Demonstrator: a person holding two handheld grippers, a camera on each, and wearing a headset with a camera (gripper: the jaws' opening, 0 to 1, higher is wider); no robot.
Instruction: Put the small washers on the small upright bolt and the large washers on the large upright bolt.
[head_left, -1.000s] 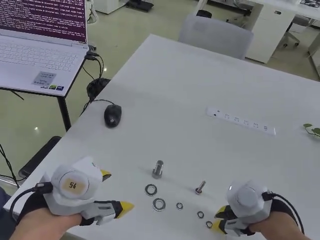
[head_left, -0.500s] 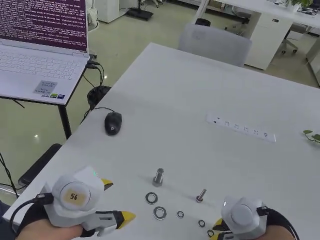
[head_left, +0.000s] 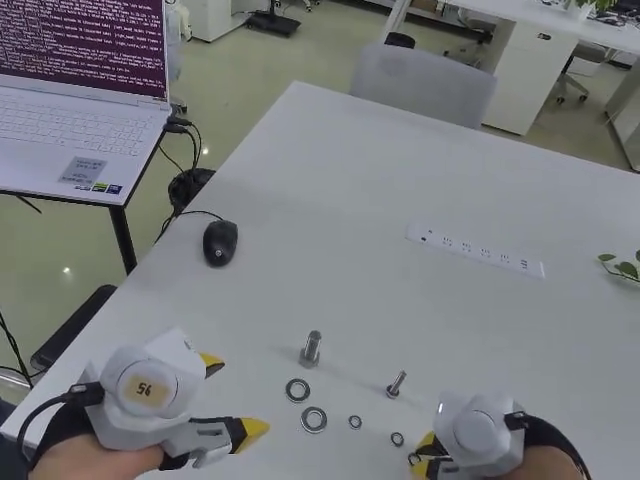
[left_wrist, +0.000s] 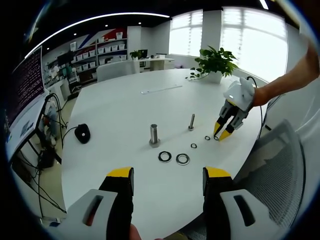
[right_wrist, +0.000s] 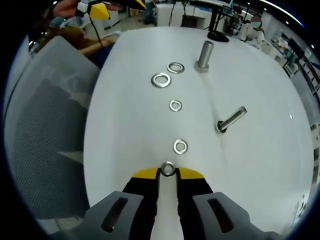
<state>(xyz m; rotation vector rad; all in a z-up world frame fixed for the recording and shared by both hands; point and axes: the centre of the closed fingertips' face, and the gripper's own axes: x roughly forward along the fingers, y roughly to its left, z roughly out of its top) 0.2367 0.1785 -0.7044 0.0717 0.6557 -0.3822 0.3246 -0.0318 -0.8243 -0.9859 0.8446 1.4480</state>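
Left claw (left_wrist: 169, 175): spread wide with nothing in it, held over the near edge of the counter (head_left: 400, 150), well apart from the parts.
Right claw (right_wrist: 168, 173): drawn narrow on one small washer (right_wrist: 168, 169), which sits right between its yellow tips. In the left gripper view those tips are down at the counter surface.
Other small washers (right_wrist: 180, 146): two lie flat on the counter, one just ahead of the right claw and the second farther along the same line.
Large washers (right_wrist: 161, 79): two lie flat just beside each other, near the foot of the large bolt.
Large bolt (right_wrist: 203, 54): stands upright on its head, beyond the large washers.
Small bolt (head_left: 396, 383): stands upright, apart from the large bolt — near the loose small washers.
Further back: a mouse (head_left: 220, 242) at the left edge and a power strip (head_left: 475, 250) lying flat.
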